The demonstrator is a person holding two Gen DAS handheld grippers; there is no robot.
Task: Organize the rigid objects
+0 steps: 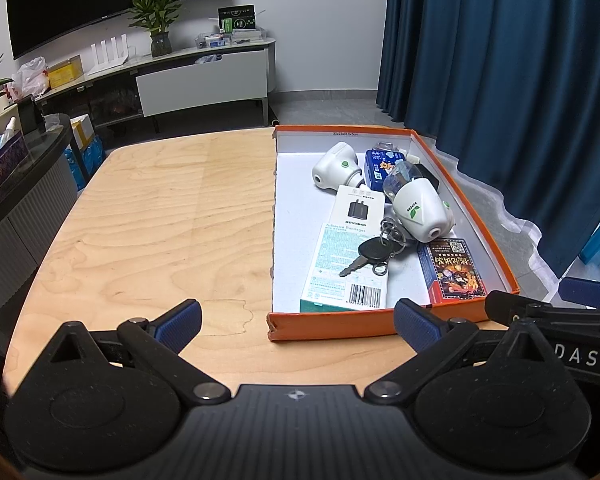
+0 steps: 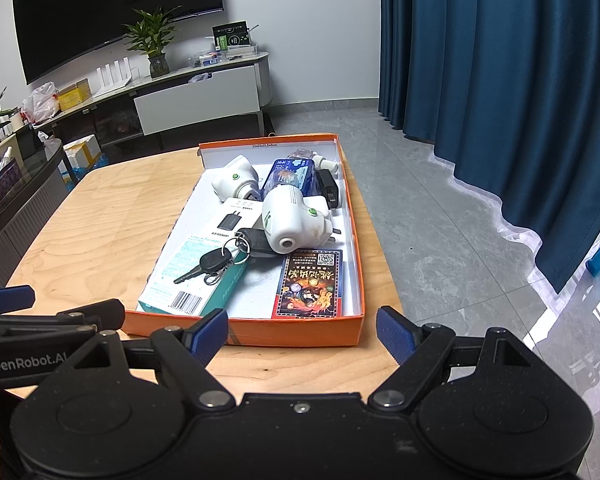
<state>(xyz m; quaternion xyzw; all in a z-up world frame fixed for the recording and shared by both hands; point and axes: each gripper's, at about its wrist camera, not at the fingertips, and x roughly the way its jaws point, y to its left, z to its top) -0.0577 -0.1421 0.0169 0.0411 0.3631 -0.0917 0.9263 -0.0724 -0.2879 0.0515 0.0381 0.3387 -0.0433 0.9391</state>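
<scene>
An orange box (image 1: pixel 384 322) (image 2: pixel 300 330) sits on the right part of a wooden table (image 1: pixel 160 216). It holds two white plug-in devices (image 1: pixel 420 208) (image 2: pixel 296 220), a black key on a ring (image 1: pixel 370 258) (image 2: pixel 212 264), a teal bandage box (image 1: pixel 340 268) (image 2: pixel 196 280), a white charger box (image 1: pixel 358 210), a blue pack (image 1: pixel 376 168) (image 2: pixel 292 174) and a dark card box (image 1: pixel 454 270) (image 2: pixel 310 284). My left gripper (image 1: pixel 298 322) is open and empty before the box's near left corner. My right gripper (image 2: pixel 302 334) is open and empty at the box's near wall.
The table's right edge runs close beside the box, with grey floor (image 2: pixel 440 220) and a blue curtain (image 2: pixel 500 60) beyond. A TV cabinet (image 1: pixel 200 76) stands at the back wall. A dark side unit (image 1: pixel 20 184) flanks the table's left.
</scene>
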